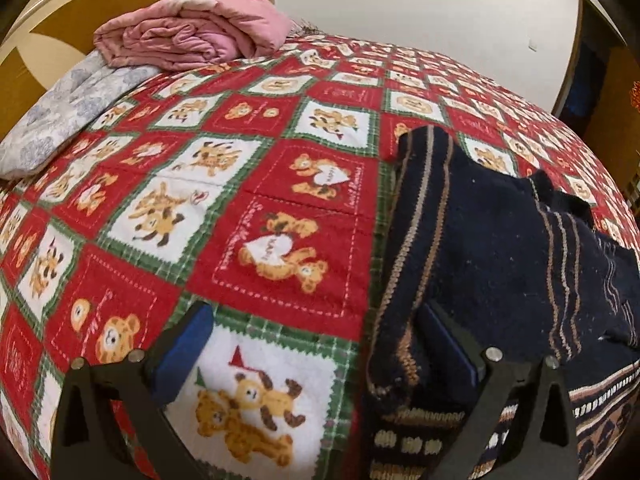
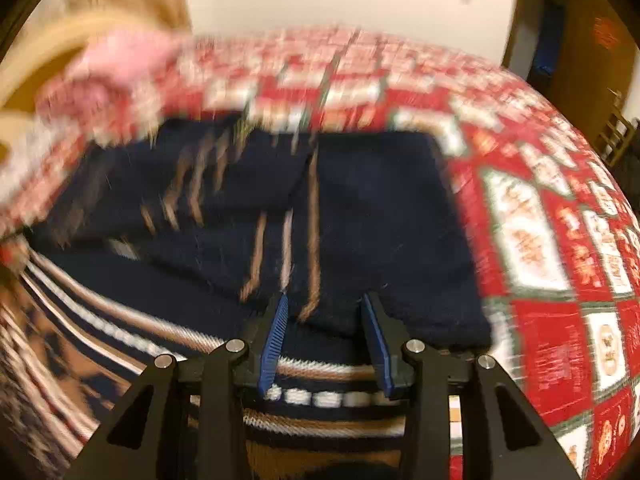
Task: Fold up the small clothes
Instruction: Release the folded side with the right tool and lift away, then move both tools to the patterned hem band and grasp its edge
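Observation:
A dark navy knitted sweater (image 1: 492,240) with tan stripes lies on the bed, its sleeves folded in over its body. In the left wrist view it fills the right side. My left gripper (image 1: 316,340) stands wide open above the quilt at the sweater's left edge. Its right finger (image 1: 448,344) is against the folded sleeve edge and partly hidden by it. In the blurred right wrist view the sweater (image 2: 360,208) lies straight ahead. My right gripper (image 2: 325,304) is partly open over a folded sleeve, with fabric lying between the blue pads (image 2: 276,332) but not pinched.
The bed carries a red, green and white teddy-bear quilt (image 1: 248,168). A rolled pink blanket (image 1: 192,36) and a grey patterned pillow (image 1: 68,112) lie at the far left by the headboard. A white wall stands behind the bed, with dark furniture at the right.

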The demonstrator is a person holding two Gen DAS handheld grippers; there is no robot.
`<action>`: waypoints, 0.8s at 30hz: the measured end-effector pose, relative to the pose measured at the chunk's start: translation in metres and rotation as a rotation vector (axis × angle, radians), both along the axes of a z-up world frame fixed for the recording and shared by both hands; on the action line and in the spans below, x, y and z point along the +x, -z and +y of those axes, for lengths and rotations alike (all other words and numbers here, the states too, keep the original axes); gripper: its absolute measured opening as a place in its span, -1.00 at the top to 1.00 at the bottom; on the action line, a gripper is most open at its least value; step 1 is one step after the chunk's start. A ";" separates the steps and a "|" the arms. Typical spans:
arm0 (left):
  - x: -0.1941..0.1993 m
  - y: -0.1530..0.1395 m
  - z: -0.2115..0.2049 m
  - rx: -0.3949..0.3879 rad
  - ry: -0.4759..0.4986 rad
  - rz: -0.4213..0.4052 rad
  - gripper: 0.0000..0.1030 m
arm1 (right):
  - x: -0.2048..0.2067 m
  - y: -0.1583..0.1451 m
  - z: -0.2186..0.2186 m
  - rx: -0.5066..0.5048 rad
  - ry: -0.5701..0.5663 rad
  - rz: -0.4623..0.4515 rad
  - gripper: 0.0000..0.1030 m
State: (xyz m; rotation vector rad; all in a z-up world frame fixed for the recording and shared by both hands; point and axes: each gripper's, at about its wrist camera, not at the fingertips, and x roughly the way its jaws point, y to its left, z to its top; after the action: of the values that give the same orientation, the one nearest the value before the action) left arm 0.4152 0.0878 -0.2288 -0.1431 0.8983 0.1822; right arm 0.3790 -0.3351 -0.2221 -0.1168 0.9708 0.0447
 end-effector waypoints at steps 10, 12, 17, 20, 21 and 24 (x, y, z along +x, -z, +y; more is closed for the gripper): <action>-0.041 -0.007 -0.007 -0.001 -0.017 0.012 -1.00 | -0.024 -0.002 -0.004 0.042 0.029 -0.003 0.17; -0.052 -0.005 -0.011 0.010 -0.014 0.037 -1.00 | -0.034 -0.006 -0.006 0.056 0.034 -0.001 0.17; -0.093 -0.004 -0.018 0.018 -0.005 0.030 -1.00 | -0.059 -0.004 -0.013 0.072 0.062 0.007 0.17; -0.130 -0.003 -0.017 -0.009 0.000 0.020 -1.00 | -0.086 -0.006 -0.021 0.106 0.089 -0.005 0.17; -0.139 -0.002 -0.017 -0.021 0.006 0.022 -1.00 | -0.097 -0.006 -0.022 0.108 0.090 -0.007 0.17; -0.170 0.001 -0.018 -0.033 0.017 0.024 -1.00 | -0.123 -0.009 -0.017 0.089 0.084 -0.013 0.17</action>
State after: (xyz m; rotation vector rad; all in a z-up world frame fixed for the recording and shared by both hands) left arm 0.2449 0.0694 -0.2299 -0.1636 0.9269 0.1534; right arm 0.2557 -0.3524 -0.2133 0.0059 0.9584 0.0100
